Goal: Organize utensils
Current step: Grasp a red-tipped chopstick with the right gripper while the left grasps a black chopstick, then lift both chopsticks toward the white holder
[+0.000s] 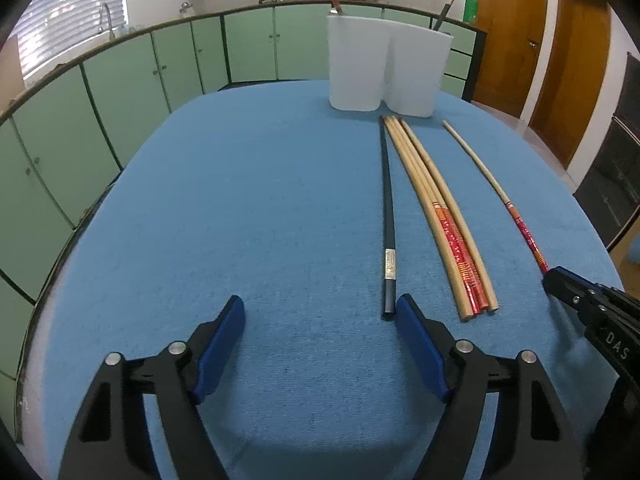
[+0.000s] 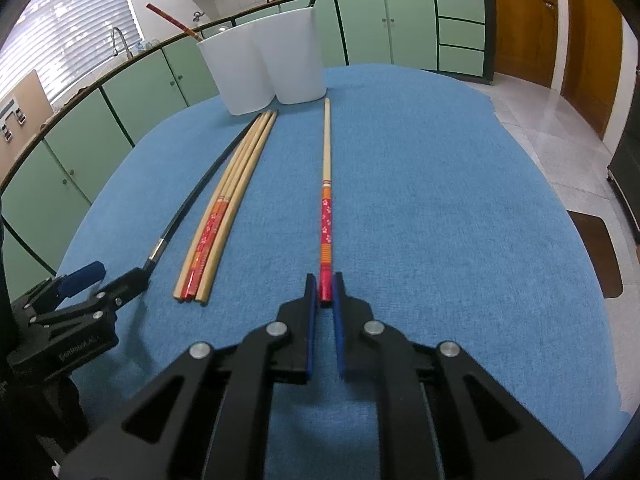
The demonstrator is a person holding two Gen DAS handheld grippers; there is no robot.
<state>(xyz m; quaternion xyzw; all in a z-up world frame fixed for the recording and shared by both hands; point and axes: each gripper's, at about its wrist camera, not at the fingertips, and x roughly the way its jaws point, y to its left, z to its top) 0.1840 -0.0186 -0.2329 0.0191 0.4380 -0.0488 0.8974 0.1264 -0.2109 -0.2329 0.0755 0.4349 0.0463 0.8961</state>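
On the blue tablecloth (image 1: 240, 200) lie a black chopstick (image 1: 387, 216), a bundle of several wooden and red-patterned chopsticks (image 1: 444, 220) and a single red-ended chopstick (image 2: 325, 216). My right gripper (image 2: 324, 282) is shut on the red end of that single chopstick, which rests on the cloth. My left gripper (image 1: 320, 308) stands open low over the cloth, and the black chopstick's near end lies just inside its right finger (image 1: 412, 320). A white two-compartment holder (image 2: 264, 64) stands at the far edge with one red chopstick in one compartment and one black in the other.
The cloth's right edge (image 2: 560, 208) drops to a tiled floor. Green cabinets (image 1: 120, 92) curve behind and to the left of the table, and wooden doors (image 1: 512, 40) stand at the back right. The two grippers sit side by side near the front edge.
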